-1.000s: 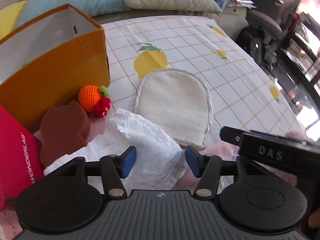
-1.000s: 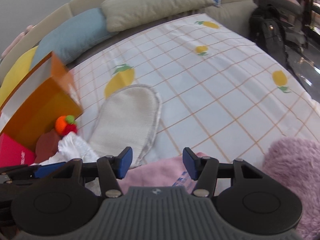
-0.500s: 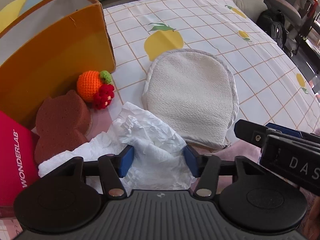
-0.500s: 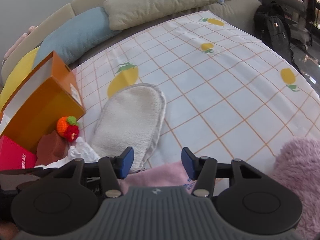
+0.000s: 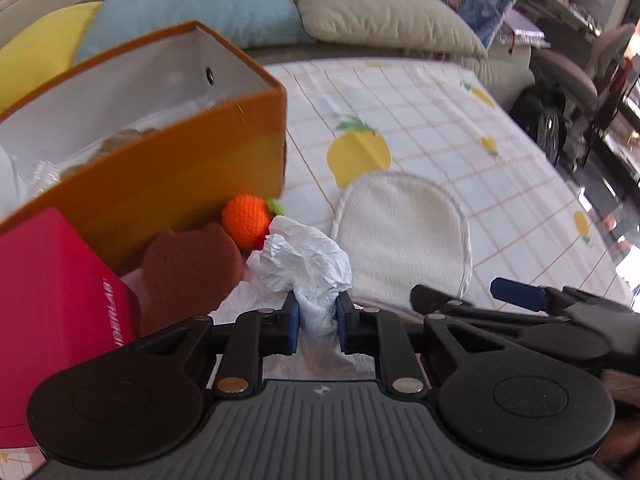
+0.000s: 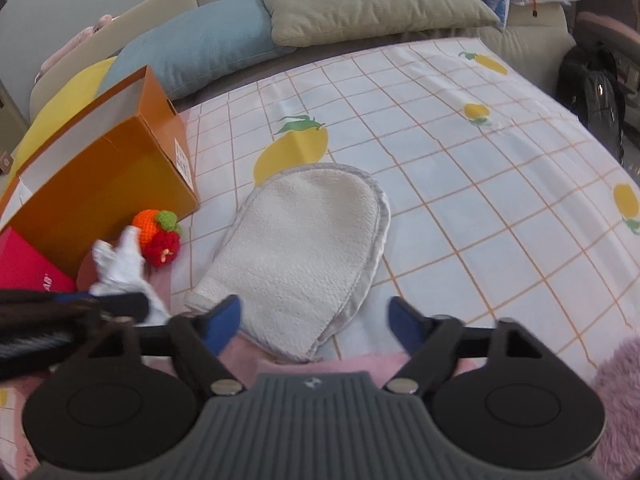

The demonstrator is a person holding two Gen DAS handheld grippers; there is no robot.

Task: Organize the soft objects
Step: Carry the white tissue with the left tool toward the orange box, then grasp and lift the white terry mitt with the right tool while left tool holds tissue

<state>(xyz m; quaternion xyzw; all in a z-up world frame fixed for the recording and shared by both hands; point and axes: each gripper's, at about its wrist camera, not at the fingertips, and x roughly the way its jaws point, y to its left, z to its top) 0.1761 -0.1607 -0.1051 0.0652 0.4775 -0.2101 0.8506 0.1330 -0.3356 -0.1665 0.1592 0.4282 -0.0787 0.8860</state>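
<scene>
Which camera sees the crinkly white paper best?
The left wrist view: the crinkly white paper fills its middle, pinched in the left gripper. The right wrist view shows only a blurred piece at its left side.

The left claw point(image 5: 318, 316), low in the frame's centre, had just closed its blue pads on white crumpled tissue point(image 5: 308, 264), while the right claw point(image 6: 314, 322) had just opened wide, nothing pressed between its fingers.

Bright daylight from the right; fisheye-bent edges; slight motion blur.
</scene>
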